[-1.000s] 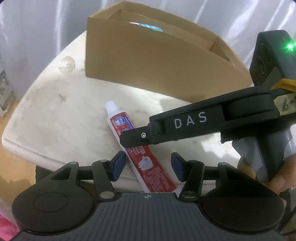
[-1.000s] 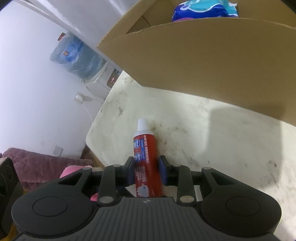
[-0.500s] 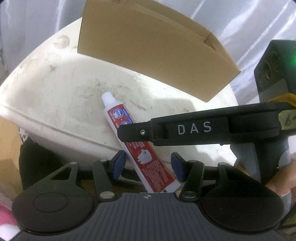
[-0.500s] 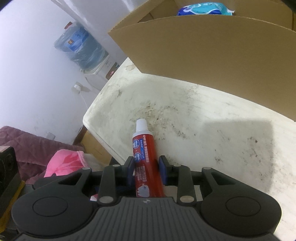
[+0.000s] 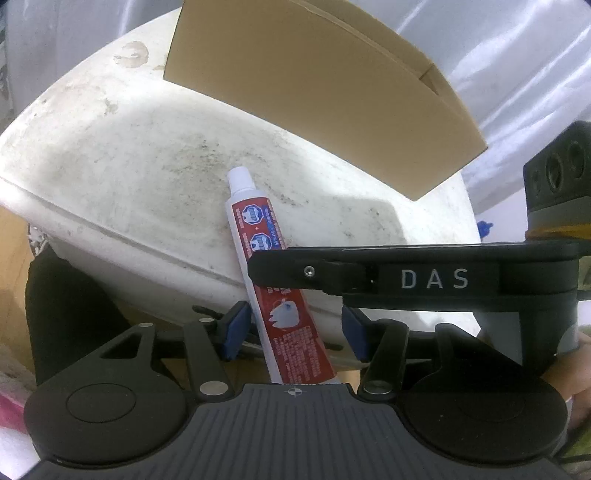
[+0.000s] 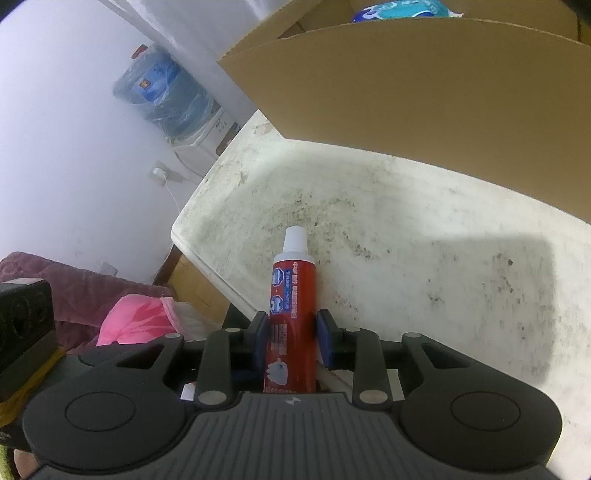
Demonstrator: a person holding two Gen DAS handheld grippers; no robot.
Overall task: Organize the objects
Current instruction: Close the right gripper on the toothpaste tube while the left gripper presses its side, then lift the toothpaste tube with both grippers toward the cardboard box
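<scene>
A red toothpaste tube with a white cap is clamped between my right gripper's blue pads, cap pointing toward the table. In the left wrist view the same tube crosses between my left gripper's open blue pads without touching them, and the right gripper's black finger marked DAS lies across it. A brown cardboard box stands at the back of the white table, with a blue packet inside.
The box also shows in the left wrist view on the stained table. A water dispenser stands by the wall at left. Pink cloth and a maroon blanket lie below the table edge.
Both grippers have pulled back and down from the table with the tube in the right one. The table edge and box now sit farther away.
</scene>
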